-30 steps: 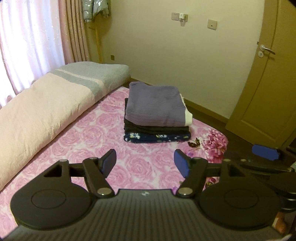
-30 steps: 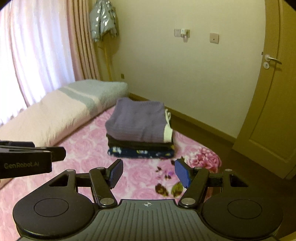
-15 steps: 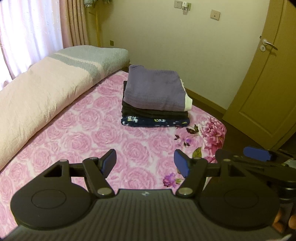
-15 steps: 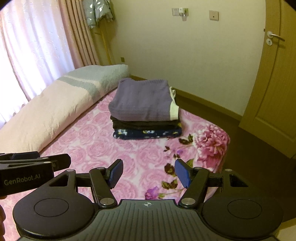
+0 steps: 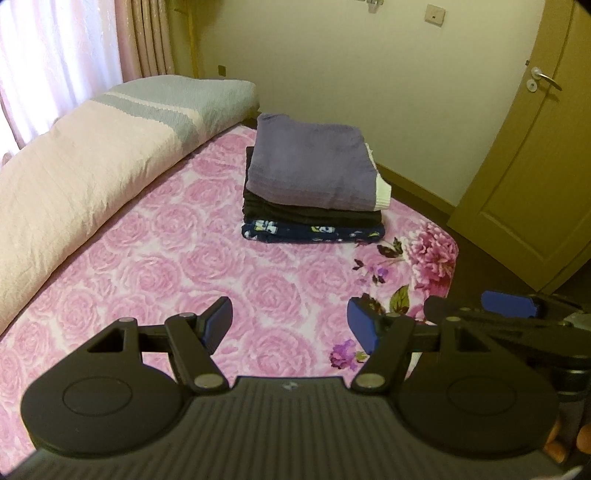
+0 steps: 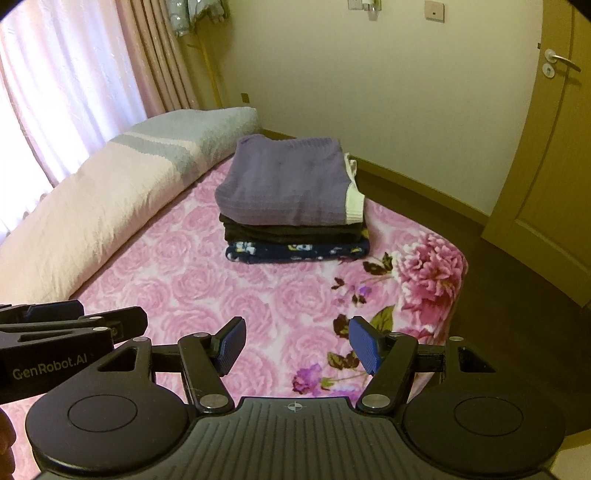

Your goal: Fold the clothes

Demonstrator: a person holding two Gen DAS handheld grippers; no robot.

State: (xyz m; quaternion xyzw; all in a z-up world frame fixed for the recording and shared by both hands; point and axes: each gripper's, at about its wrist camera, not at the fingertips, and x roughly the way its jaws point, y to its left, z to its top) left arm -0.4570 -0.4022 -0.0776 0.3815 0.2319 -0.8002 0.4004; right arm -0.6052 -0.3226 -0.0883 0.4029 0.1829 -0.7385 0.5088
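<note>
Bedspread: pink rose-patterned blanket [image 5: 177,266] covers the bed.
Quilt: pale pink rolled quilt [image 5: 74,184] lies along the window side, its grey-blue end [image 6: 207,129] toward the wall.
Curtains: pink curtains [image 6: 74,92] hang behind it.
Door: tan door [image 5: 535,166] stands shut, metal handle [image 6: 563,61] on it.
Wall: cream wall [image 6: 369,92] carries a switch plate [image 5: 433,14].

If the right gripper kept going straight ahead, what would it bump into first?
Probably the pink blanket: the open right gripper tilts down toward it. The clothes stack lies farther along; depth is hard to judge.
</note>
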